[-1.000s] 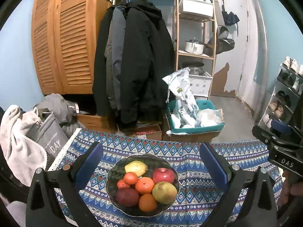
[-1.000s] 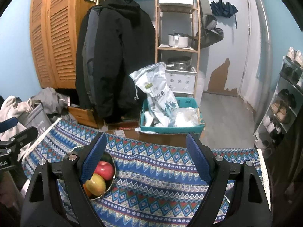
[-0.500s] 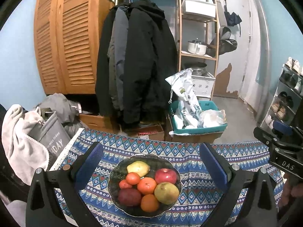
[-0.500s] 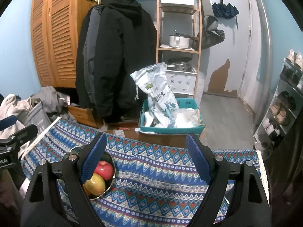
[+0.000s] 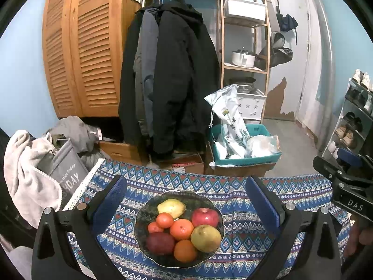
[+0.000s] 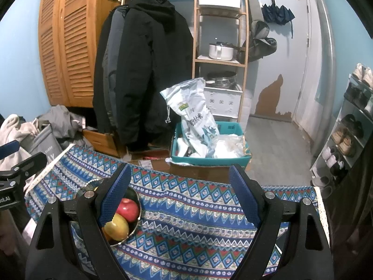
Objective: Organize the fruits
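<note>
Eight fruits (image 5: 181,229) left view, two right

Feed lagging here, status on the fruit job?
Left tool open over bowl, holding nothing. Right tool open, empty, over cloth. Fruit all in bowl. Nothing in the way.

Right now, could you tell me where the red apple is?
In the left wrist view, the red apple sits at the bowl's right, between two yellow pears.
</note>
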A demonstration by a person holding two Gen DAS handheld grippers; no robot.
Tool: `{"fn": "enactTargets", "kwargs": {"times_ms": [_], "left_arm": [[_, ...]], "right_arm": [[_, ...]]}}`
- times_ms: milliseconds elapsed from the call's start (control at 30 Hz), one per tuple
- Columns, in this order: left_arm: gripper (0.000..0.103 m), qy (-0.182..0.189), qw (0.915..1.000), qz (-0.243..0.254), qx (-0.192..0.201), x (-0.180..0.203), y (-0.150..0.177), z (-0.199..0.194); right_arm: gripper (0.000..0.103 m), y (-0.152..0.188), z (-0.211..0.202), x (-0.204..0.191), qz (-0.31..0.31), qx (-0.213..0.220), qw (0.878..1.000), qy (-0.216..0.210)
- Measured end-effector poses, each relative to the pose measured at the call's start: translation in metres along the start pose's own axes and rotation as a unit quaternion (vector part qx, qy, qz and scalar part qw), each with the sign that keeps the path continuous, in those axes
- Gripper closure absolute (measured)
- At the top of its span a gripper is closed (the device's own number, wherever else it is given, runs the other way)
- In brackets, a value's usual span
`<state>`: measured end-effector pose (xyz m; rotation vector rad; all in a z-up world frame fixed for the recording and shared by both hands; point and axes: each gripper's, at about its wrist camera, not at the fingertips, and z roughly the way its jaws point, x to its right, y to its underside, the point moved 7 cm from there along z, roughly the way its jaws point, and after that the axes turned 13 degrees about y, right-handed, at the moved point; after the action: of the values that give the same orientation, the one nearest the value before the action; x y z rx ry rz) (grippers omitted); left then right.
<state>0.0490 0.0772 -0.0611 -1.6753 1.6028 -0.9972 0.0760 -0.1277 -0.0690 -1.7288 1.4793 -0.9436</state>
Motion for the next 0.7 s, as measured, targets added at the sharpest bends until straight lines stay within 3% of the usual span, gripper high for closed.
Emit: {"fn": "enactTargets", "kwargs": {"times_ms": [700], "left_arm": [[0.001, 0.009, 0.9999, -0.008, 0.01, 0.0018, 0.0009, -0.0039]], "right_arm": [[0.018, -0.0038, -0.0041, 0.008, -0.003, 0.009, 1.0, 0.006]]}}
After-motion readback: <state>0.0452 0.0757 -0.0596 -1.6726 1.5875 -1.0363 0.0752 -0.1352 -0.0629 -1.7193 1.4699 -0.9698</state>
